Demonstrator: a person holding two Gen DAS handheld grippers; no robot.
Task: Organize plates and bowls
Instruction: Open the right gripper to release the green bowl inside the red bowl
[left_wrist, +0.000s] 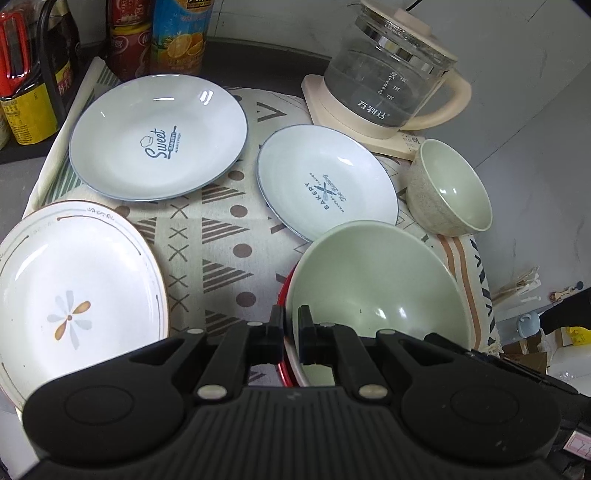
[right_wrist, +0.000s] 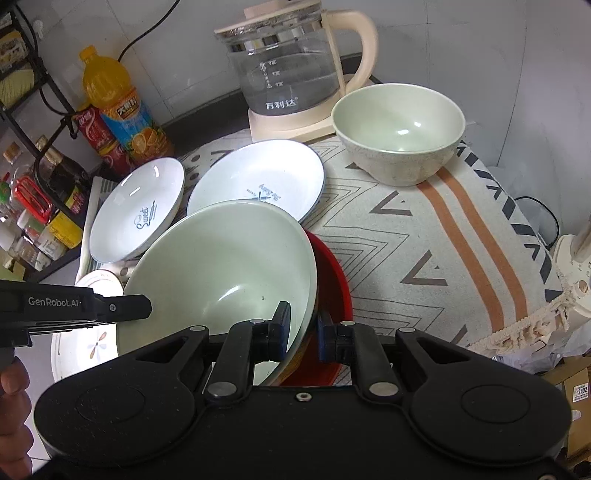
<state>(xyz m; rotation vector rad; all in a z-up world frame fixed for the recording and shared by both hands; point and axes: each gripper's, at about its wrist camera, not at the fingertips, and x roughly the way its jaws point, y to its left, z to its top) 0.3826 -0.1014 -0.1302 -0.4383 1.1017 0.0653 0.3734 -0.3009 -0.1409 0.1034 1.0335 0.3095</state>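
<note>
A large pale green bowl (left_wrist: 376, 284) sits tilted inside a red bowl (left_wrist: 282, 295). My left gripper (left_wrist: 291, 321) is shut on the near rims of both bowls. My right gripper (right_wrist: 303, 323) is shut on the green bowl's (right_wrist: 221, 269) rim, with the red bowl (right_wrist: 332, 273) just behind its outer finger. A small green bowl (left_wrist: 450, 192) (right_wrist: 399, 129) stands at the back right. A "Sweet" plate (left_wrist: 159, 136) (right_wrist: 140, 210), a "Bakery" plate (left_wrist: 325, 181) (right_wrist: 258, 177) and a flower plate (left_wrist: 74, 291) (right_wrist: 88, 343) lie on the patterned cloth (left_wrist: 221, 236).
A glass kettle (left_wrist: 388, 74) (right_wrist: 288, 66) on a cream base stands at the back. Juice bottle (right_wrist: 118, 103), cans and sauce bottles (left_wrist: 29, 92) stand at the back left by a black rack. The cloth's edge (right_wrist: 524, 325) drops off at the right.
</note>
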